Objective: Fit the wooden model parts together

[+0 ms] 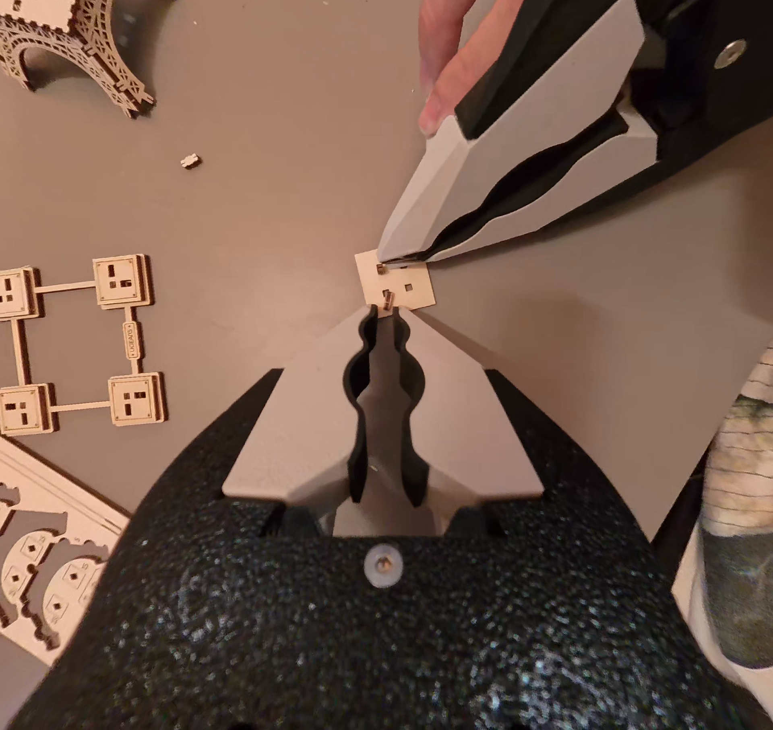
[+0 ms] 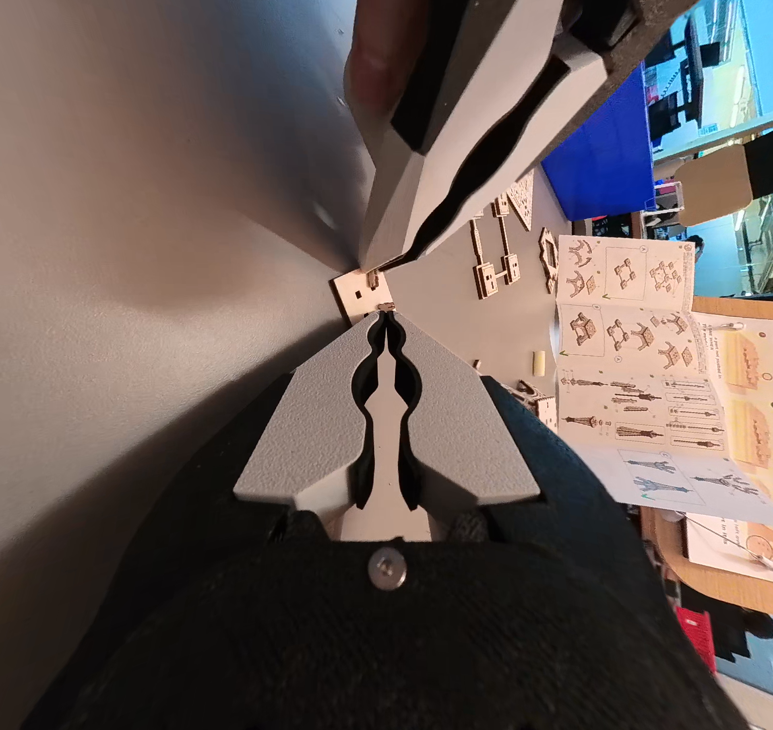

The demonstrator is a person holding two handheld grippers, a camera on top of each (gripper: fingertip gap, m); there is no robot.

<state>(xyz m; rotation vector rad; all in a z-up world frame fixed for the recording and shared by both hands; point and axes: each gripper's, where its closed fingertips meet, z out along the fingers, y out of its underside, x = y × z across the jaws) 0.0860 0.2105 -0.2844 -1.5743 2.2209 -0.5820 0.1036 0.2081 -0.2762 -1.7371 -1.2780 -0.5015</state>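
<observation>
A small square wooden plate [image 1: 408, 287] with slots hangs between both grippers above the grey table [image 1: 272, 208]. My left gripper [image 1: 385, 312] has its fingers nearly together and pinches a small wooden peg [image 1: 388, 299] that stands in a slot at the plate's near edge. My right gripper [image 1: 387, 260] comes in from the upper right and is shut on the plate's far edge beside a second peg [image 1: 380, 267]. In the right wrist view my right gripper [image 2: 385, 323] grips the plate [image 2: 355, 298], and the left gripper [image 2: 370, 271] comes down from above onto its peg [image 2: 371, 280].
An arched tower base [image 1: 83, 28] lies far left and a four-block square frame [image 1: 75, 346] left. A cut sheet [image 1: 42, 563] is at the lower left, with a loose peg [image 1: 191, 161] nearby. An instruction sheet [image 2: 627, 375] and a blue box [image 2: 606, 166] lie beyond. The tips of both grippers are at nearly the same place.
</observation>
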